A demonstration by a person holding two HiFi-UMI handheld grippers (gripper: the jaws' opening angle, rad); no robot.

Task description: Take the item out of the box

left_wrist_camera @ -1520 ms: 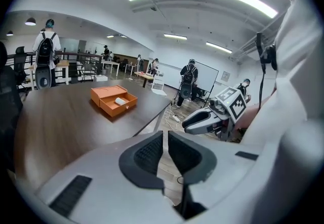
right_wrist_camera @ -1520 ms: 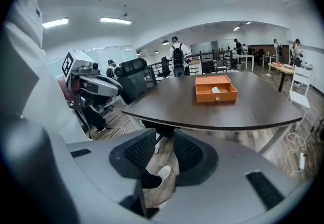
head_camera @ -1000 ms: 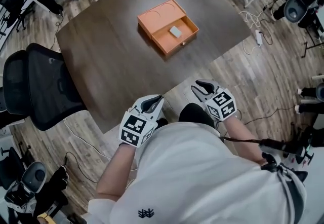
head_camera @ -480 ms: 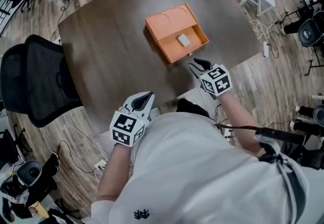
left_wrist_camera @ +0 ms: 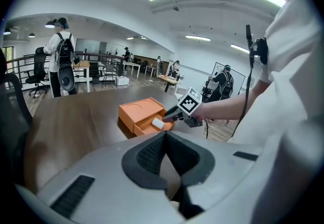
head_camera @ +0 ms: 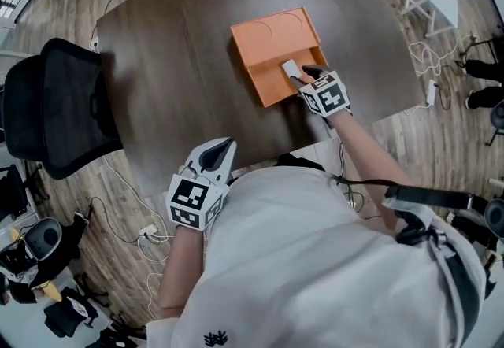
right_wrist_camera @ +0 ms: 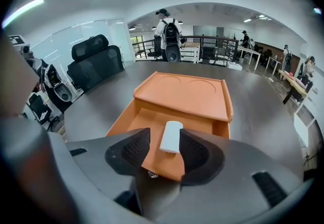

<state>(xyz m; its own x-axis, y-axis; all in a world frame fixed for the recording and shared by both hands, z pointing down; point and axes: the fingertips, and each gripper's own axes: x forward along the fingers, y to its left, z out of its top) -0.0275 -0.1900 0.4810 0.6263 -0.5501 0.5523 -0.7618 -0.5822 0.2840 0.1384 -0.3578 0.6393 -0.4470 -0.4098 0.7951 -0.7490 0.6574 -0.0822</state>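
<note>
From above, the right tool (head_camera: 303, 75) reaches into the open drawer (head_camera: 272, 85) of the orange box (head_camera: 272, 30) on the counter (head_camera: 173, 63). In its own view, the left tool (left_wrist_camera: 165, 136) has its jaws pressed together, with nothing in them. The right tool's view shows its jaws just spread wide, with the white item (right_wrist_camera: 171, 137) lying in the drawer between them.
</note>
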